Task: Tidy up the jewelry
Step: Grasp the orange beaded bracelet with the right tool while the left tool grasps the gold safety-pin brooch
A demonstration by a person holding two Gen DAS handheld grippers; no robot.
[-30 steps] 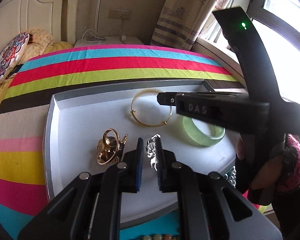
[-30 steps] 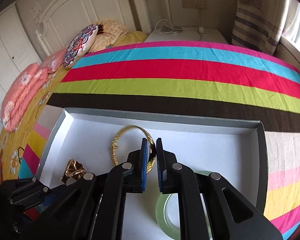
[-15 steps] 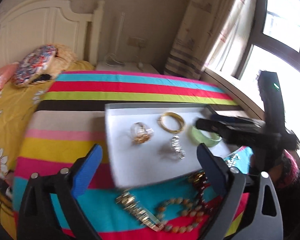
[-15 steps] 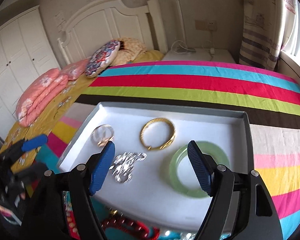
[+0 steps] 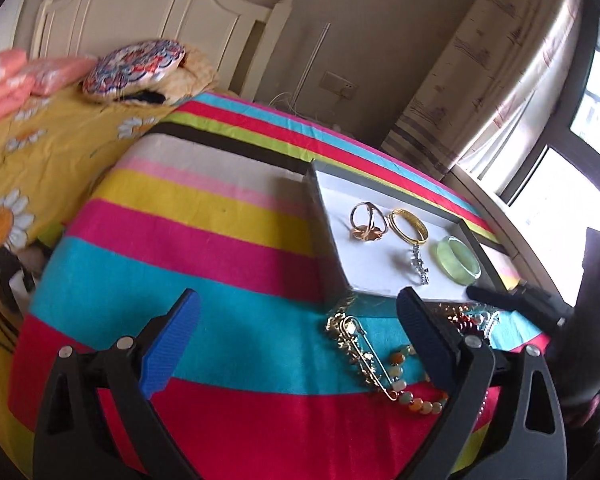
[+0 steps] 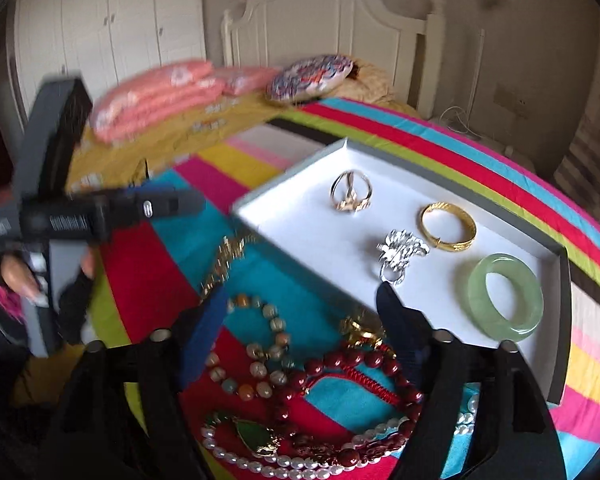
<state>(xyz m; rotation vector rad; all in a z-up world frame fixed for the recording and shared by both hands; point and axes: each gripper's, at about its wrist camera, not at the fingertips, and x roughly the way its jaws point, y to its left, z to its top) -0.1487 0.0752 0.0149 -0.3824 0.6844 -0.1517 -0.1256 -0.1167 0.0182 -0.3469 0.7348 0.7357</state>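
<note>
Since a second ago both tools have withdrawn from the white tray [image 6: 260, 196], leaving the silver brooch [image 6: 400, 256] beside the gold bangle [image 6: 448, 226]; the left gripper [image 5: 296, 340] gapes empty, the right gripper [image 6: 300, 320], empty, is narrowing over loose beads [image 6: 256, 360] at six o'clock of the tray, so more pieces remain.

Striped bedspread [image 6: 452, 148], white tray [image 6: 300, 196], loose bead necklaces [image 6: 340, 376]
</note>
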